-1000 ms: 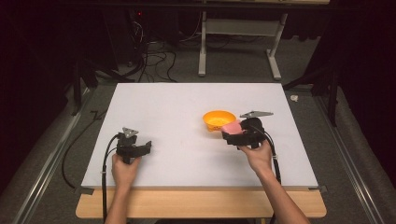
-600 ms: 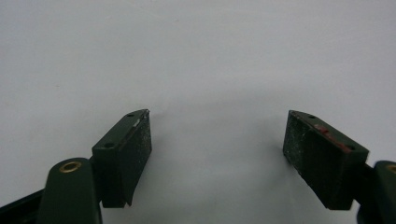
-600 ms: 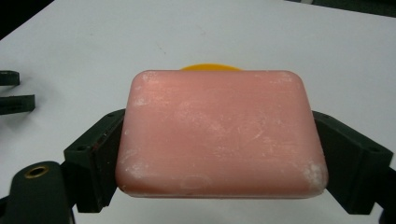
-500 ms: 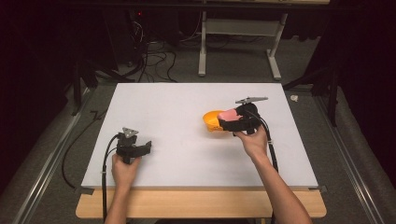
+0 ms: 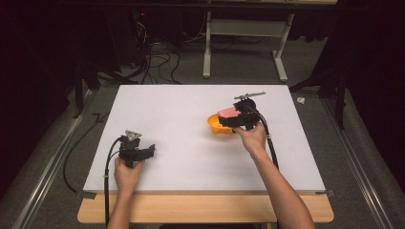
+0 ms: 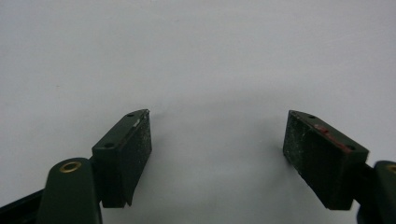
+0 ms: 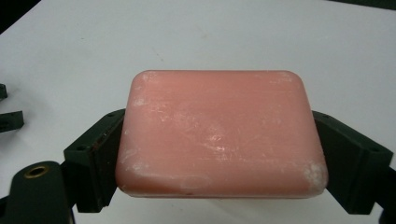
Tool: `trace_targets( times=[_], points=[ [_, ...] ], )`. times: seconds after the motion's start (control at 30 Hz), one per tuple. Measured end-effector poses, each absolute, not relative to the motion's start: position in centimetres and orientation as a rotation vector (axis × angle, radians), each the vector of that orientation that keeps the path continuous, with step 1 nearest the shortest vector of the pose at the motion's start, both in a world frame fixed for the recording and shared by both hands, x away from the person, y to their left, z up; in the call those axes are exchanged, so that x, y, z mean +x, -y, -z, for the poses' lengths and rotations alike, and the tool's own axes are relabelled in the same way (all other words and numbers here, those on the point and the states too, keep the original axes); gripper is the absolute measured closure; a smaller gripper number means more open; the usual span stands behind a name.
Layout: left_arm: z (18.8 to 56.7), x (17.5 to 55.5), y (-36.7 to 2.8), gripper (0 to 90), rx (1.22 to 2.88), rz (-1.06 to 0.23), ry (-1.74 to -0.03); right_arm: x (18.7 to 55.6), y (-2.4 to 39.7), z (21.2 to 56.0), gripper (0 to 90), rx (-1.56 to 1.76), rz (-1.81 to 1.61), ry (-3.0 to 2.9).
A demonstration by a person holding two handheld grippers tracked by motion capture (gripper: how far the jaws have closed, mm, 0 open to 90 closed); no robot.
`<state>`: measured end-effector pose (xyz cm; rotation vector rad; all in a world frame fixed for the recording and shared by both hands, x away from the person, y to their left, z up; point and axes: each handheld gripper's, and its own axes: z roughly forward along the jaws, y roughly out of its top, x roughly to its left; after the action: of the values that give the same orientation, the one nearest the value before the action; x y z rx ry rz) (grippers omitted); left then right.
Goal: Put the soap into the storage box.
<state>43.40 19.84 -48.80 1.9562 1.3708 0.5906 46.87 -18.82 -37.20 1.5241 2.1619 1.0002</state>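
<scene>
A pink bar of soap is clamped flat between the two black jaws of my right gripper. In the high view that gripper holds the soap over the orange bowl at the table's middle right. My left gripper rests near the front left of the white table. Its jaws stand wide apart in the left gripper view, with only bare white tabletop between them.
The white board lies on a wooden table whose edge shows at the front. Cables trail from both grippers. Behind the table stand a metal frame and tangled cords on grey carpet. A small white scrap lies beyond the right edge.
My right gripper has carried the pink soap up and to the left, from beside the orange bowl to over it. The left gripper has stayed put.
</scene>
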Motion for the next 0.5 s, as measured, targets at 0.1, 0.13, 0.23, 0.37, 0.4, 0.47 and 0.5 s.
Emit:
trace_targets(
  times=[0.1,0.13,0.23,0.37,0.4,0.47,0.5],
  points=[
    [48.8,43.4,-19.8,24.0,1.956,-0.591,-1.371,47.5,18.3,37.6,13.9,1.532,-0.982,-2.168],
    [48.8,43.4,-19.8,24.0,1.956,-0.591,-1.371,47.7,18.1,37.7,13.9,1.54,-0.976,-2.166],
    [48.8,43.4,-19.8,24.0,1.956,-0.591,-1.37,48.4,17.8,38.2,13.9,1.57,-0.957,-2.163],
    [48.8,43.4,-19.8,24.1,1.957,-0.592,-1.37,49.1,17.4,39.0,13.9,1.607,-0.928,-2.151],
    [48.8,43.4,-19.8,24.0,1.956,-0.592,-1.371,49.3,17.4,39.2,13.9,1.608,-0.922,-2.149],
    [48.8,43.4,-19.8,24.0,1.957,-0.592,-1.371,49.6,17.3,39.5,13.9,1.629,-0.907,-2.144],
    [48.8,43.4,-19.8,24.0,1.956,-0.592,-1.371,49.8,17.2,39.7,13.9,1.638,-0.9,-2.142]
  ],
)
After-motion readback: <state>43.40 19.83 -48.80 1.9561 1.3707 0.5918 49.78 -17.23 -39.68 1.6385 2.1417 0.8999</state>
